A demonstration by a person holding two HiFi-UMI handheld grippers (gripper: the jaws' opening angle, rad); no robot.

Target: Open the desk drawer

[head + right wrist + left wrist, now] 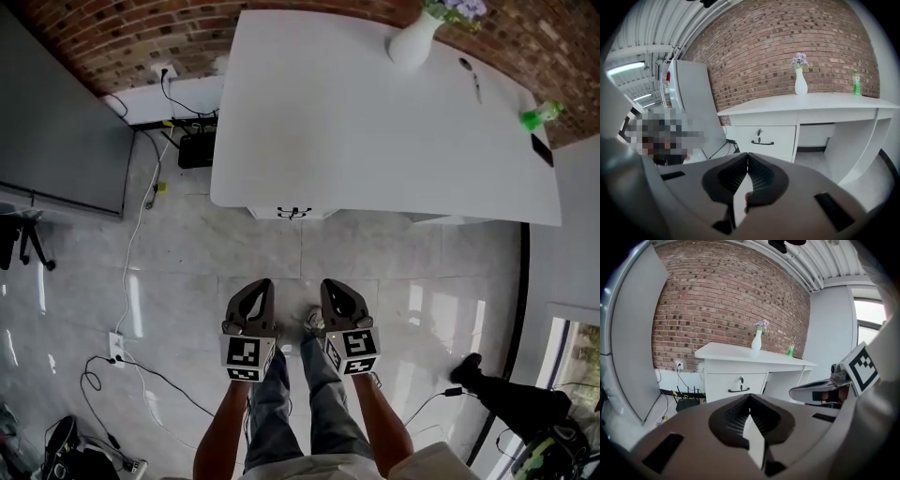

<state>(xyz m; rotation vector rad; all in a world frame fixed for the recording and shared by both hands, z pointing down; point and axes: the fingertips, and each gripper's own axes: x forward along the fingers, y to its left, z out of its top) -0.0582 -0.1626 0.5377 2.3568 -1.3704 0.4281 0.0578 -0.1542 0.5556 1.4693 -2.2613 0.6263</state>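
Note:
A white desk (375, 122) stands against the brick wall. Its drawer (736, 383) is closed and has a dark curved handle (739, 390) with a key above it; the right gripper view shows the same drawer (769, 137) and handle (762, 142). In the head view only the handle (293, 213) peeks out under the desk top's front edge. My left gripper (261, 285) and right gripper (331, 285) hang side by side over the floor, well short of the desk. On both, the jaws meet at the tips with nothing between them.
A white vase with flowers (417, 36), a green bottle (542, 114) and a pen (472, 77) sit on the desk. Cables and a black router (196, 150) lie at the wall to the desk's left. A grey panel (56, 131) stands at the left.

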